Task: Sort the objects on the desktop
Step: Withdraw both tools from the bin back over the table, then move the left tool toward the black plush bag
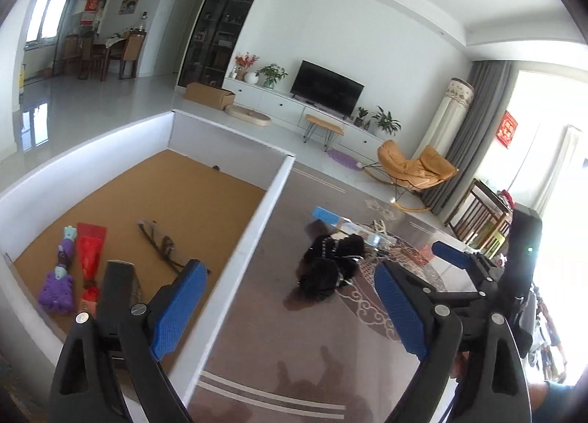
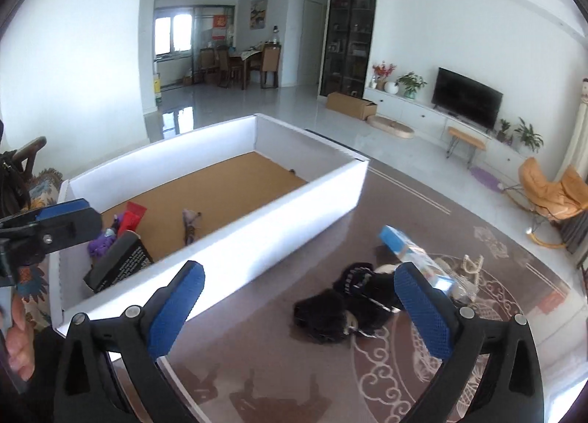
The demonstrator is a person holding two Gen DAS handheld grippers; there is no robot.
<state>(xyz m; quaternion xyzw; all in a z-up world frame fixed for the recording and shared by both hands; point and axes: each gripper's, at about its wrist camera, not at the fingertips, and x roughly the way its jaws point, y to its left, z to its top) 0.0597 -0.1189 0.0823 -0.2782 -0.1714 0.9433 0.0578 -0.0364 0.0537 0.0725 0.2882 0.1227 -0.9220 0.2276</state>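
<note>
- the left gripper (image 1: 283, 307) stood with its jaws wide apart and nothing between the pads; it hung over the right-hand wall of the white box (image 1: 257, 224).
- a black carton (image 2: 119, 267) showed in the right wrist view just under and beside the left claw, tilted, inside the near end of the box; whether it rested on the cork floor or leaned on the wall i could not tell.
- the right gripper (image 2: 299, 309) was likewise spread wide and empty, pointing down over the patterned table top.
- already in the box lay a purple toy (image 1: 58, 276), a red packet (image 1: 90, 257) beside it and a clear wrapped item (image 1: 158, 243) a little apart.
- the next likely piece, a black furry bundle (image 2: 341, 309), lay outside the box, on the table — almost straight ahead of the right claw, between its fingertips in that view and below them.
- its long axis ran roughly across the right claw's line, rising a little to the right.
- judgement: the right hand was the nearer — the left sat off towards the box.
- a blue-ended box (image 2: 404, 243) lay just beyond the bundle, near enough to be nudged on approach.
</note>
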